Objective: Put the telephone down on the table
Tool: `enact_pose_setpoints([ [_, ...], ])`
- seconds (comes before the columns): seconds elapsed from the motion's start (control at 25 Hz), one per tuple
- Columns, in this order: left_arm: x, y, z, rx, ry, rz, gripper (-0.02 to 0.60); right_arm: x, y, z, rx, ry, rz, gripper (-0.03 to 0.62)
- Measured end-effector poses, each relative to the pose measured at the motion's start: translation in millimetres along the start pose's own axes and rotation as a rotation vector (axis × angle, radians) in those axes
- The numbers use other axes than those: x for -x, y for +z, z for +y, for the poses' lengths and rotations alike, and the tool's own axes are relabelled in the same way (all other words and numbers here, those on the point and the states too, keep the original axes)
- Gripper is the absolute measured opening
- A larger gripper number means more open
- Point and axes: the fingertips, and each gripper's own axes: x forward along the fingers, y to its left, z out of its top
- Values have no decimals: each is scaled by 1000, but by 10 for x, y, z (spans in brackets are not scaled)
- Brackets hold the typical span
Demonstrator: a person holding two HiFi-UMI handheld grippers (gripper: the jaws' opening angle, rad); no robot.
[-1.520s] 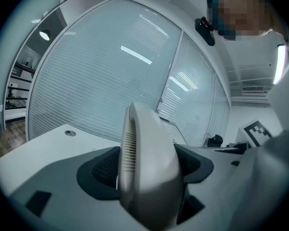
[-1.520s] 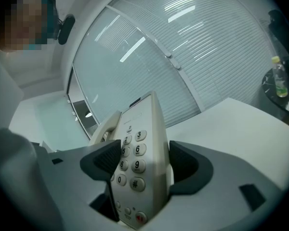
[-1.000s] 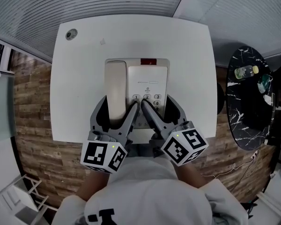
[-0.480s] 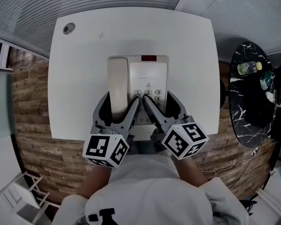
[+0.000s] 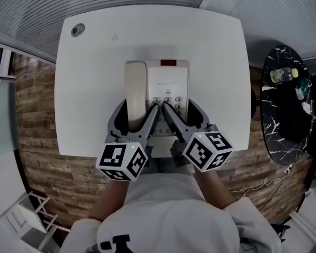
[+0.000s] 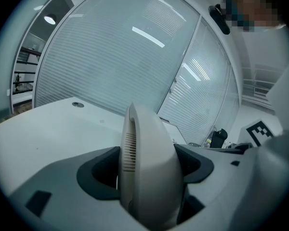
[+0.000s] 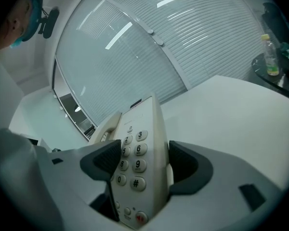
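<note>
1. The cream plastic desk telephone (image 5: pixel 167 86) sits at the middle of the frame in the head view. Its long handset (image 5: pixel 135 86) lies in the cradle on its left side. A grey number keypad (image 5: pixel 168 101) is on the lower part of its face, and a small dark red panel (image 5: pixel 168 63) is at its top edge.
2. The left gripper (image 5: pixel 137 116) is clamped on the near end of the handset, with one grey jaw on each side of it.
3. The right gripper (image 5: pixel 181 112) is clenched on the telephone's keypad side, its jaws pressing both edges of the body.
4. The telephone is over the centre of the square white table (image 5: pixel 95 78). No view shows whether its base touches the top.
5. A small round grey grommet (image 5: pixel 77 30) is set in the table at the upper left, well apart from the telephone.
6. At the right edge of the frame stands a round black marble-patterned side table (image 5: pixel 284 125), which carries a clear plastic bottle (image 5: pixel 279 76).
7. Brown wood-look flooring (image 5: pixel 37 104) shows at the left.
</note>
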Motion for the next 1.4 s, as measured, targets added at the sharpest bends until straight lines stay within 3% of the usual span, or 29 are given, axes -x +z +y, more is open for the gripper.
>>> enact_pose_setpoints([
  [1.4,-223,-321,255,70,83,104,351,-289,-283,-255,-50,-31,120,325],
])
